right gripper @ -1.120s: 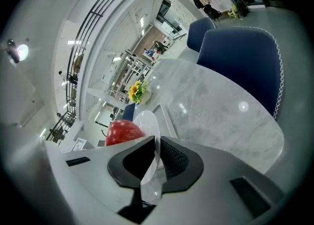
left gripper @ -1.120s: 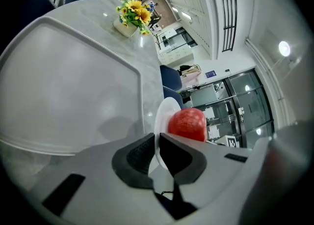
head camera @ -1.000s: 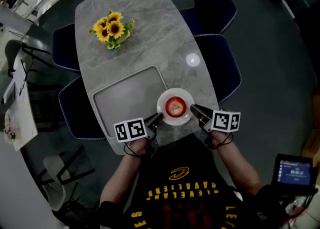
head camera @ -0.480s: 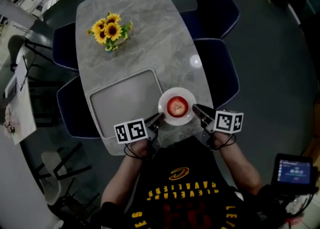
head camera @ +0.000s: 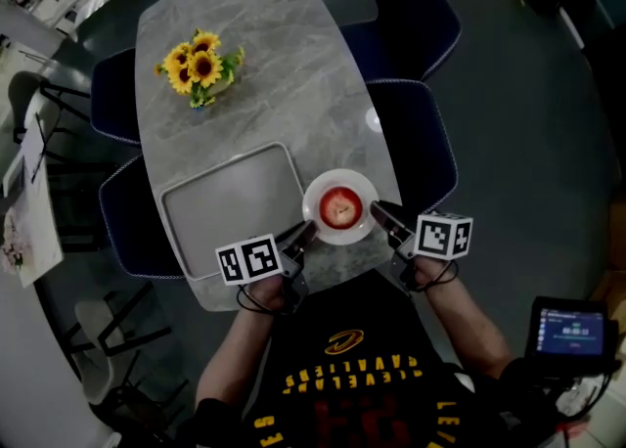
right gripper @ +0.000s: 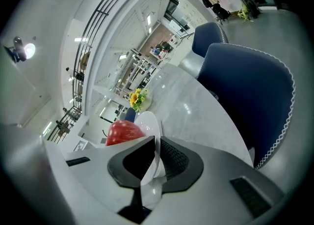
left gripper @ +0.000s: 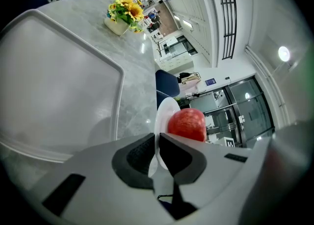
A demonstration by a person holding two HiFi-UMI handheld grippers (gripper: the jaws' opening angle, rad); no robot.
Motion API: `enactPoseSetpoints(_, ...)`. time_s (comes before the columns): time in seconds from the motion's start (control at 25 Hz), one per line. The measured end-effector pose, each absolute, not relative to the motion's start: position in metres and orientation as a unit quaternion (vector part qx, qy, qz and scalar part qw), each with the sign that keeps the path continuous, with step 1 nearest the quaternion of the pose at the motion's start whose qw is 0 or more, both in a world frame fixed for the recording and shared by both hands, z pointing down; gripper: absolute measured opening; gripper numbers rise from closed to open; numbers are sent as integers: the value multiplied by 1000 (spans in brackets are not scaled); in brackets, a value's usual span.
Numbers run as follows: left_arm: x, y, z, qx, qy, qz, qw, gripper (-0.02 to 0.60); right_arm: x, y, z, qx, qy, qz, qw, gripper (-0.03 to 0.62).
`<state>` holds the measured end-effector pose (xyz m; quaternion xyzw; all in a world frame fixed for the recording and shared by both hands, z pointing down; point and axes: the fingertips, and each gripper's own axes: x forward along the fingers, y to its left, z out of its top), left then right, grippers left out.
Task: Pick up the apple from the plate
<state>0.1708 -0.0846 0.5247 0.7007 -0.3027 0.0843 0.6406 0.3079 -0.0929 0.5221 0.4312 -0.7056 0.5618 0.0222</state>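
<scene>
My left gripper (left gripper: 156, 154) pinches the near-left rim of the white plate (left gripper: 163, 113) and my right gripper (right gripper: 157, 159) pinches the near-right rim, jaws narrow on it, I think to steady it. The red apple (head camera: 339, 208) lies untouched in the plate's middle, near the table's (head camera: 284, 65) front edge, beside the tray (head camera: 230, 203).

Red apple (head camera: 339, 208), white plate (head camera: 313, 203), grey veined table (head camera: 274, 65), yellow sunflowers (head camera: 199, 67), navy chairs (head camera: 411, 11)
</scene>
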Motion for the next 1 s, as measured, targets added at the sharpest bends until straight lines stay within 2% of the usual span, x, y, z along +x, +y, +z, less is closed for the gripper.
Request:
enactPoseSetpoints(0.44,201,-101,513,703,-286,92,645,29,338,-106,516,436,-701,563,15,43)
enactPoseSetpoints(1.0,206,-102,521,683,-300,96,659,29,346,-112,522,426,-698,575,19,43)
